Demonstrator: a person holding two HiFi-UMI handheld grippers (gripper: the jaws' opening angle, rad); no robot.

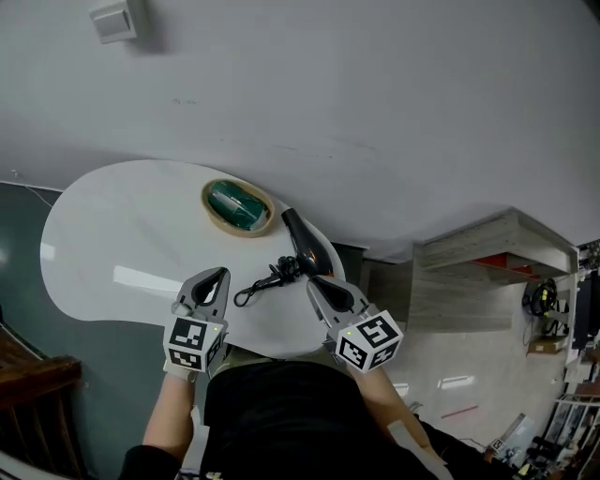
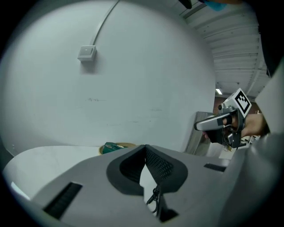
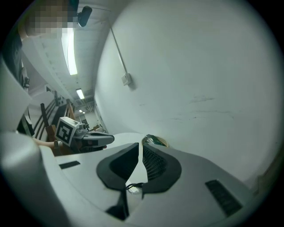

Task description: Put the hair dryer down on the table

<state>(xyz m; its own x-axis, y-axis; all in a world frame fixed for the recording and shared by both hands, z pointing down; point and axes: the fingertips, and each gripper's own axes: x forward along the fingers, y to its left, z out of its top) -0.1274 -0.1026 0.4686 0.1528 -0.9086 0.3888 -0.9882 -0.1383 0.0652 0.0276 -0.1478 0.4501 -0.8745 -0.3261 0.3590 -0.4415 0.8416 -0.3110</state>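
Observation:
A black hair dryer (image 1: 306,247) lies on the white rounded table (image 1: 112,244), near its right edge, with its black cord (image 1: 265,280) coiled toward me. No gripper touches the dryer. My left gripper (image 1: 210,284) hovers over the table's near edge, left of the cord, jaws shut and holding nothing. My right gripper (image 1: 327,290) hangs just below the dryer's near end, also shut and empty. In the left gripper view the closed tips of the left gripper (image 2: 145,147) meet, with the cord (image 2: 154,197) below them. The right gripper (image 3: 140,145) shows the same, with the cord (image 3: 133,188) beneath.
A round tan bowl holding a green object (image 1: 237,206) sits on the table beyond the dryer. A pale wall with a switch box (image 1: 114,19) rises behind. A wooden shelf unit (image 1: 492,258) stands to the right, dark wooden furniture (image 1: 33,380) to the left.

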